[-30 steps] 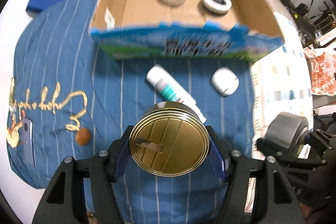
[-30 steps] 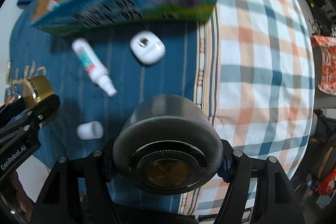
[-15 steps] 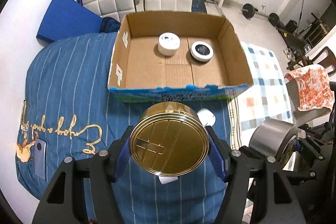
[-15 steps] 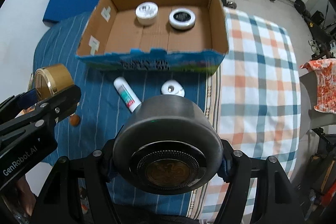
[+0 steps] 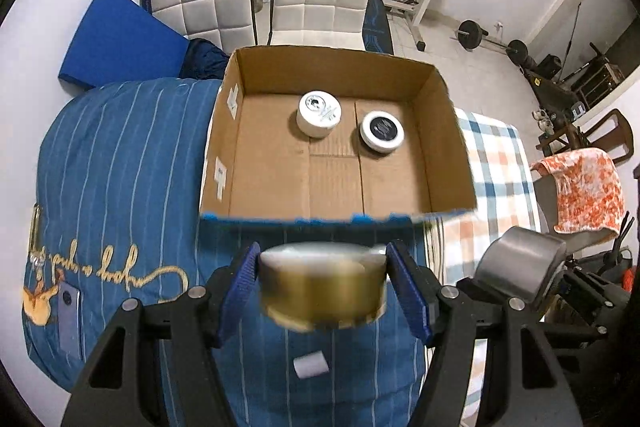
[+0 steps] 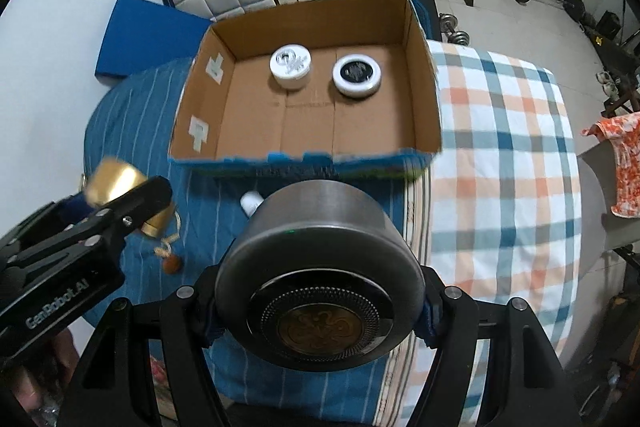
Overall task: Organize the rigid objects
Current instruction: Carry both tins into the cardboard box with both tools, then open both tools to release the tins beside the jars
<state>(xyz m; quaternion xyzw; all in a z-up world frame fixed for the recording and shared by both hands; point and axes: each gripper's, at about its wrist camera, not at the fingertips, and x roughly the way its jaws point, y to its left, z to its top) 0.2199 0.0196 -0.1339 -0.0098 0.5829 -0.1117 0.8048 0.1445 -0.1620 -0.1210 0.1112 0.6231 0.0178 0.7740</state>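
Left wrist view: left gripper (image 5: 322, 285) clamped on gold tin (image 5: 323, 289), cardboard box (image 5: 444, 115) dead ahead past its near wall; right wrist view: right gripper (image 6: 318, 311) clamped on grey tin (image 6: 320, 283), box equally ahead, neither hand nearer.

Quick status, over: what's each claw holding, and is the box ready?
Left gripper shut on gold tin; right gripper shut on grey tin. Box open, two white jars at back, front floor bare. Nothing in the way.

Left tool (image 5: 323, 285) clamps gold tin (image 5: 322, 287) before box (image 5: 452, 131)
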